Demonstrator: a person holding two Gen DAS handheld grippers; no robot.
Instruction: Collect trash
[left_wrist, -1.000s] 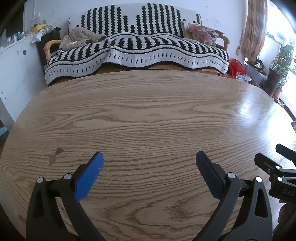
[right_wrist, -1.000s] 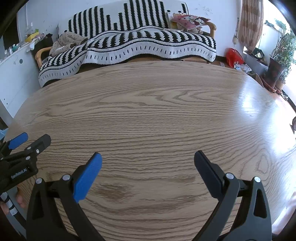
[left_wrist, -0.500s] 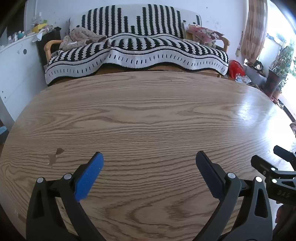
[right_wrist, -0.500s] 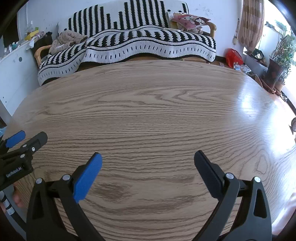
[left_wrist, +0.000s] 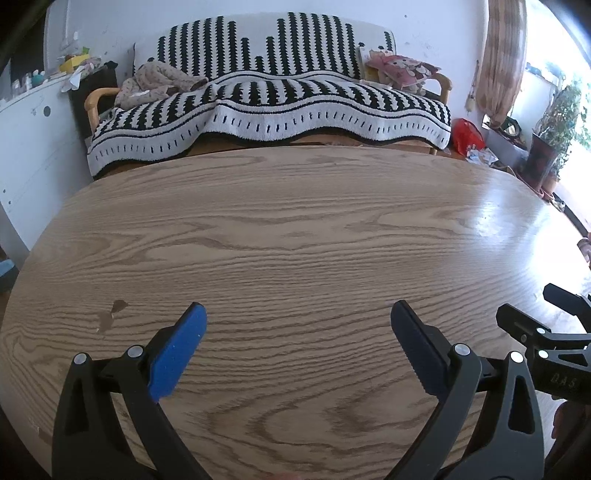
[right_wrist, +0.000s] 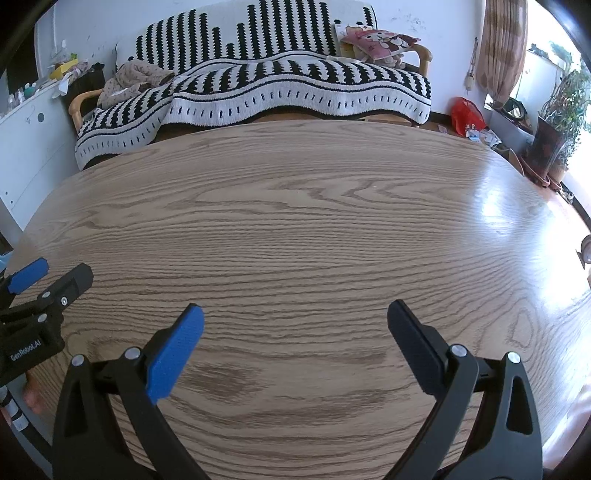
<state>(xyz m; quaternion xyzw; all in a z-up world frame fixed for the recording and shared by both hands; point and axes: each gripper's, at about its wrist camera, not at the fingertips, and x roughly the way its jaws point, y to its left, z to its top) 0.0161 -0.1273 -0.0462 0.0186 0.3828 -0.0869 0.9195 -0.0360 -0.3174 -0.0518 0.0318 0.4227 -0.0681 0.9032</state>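
Both the left tool (left_wrist: 297, 314) and the right tool (right_wrist: 294, 312) hover over the wooden table (left_wrist: 295, 229), fingers spread wide, holding nothing. I cannot find any trash on it.

Ahead: bare wooden table (left_wrist: 295, 236), open passage to far edge.
Sideways: neighbouring left gripper (right_wrist: 33, 282) and right gripper (left_wrist: 532, 306) close alongside.
Beyond: sofa (left_wrist: 266, 107) blocks.

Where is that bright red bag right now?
The red bag sits on the floor beyond the table's far right edge in both views, beside the striped sofa's right end.
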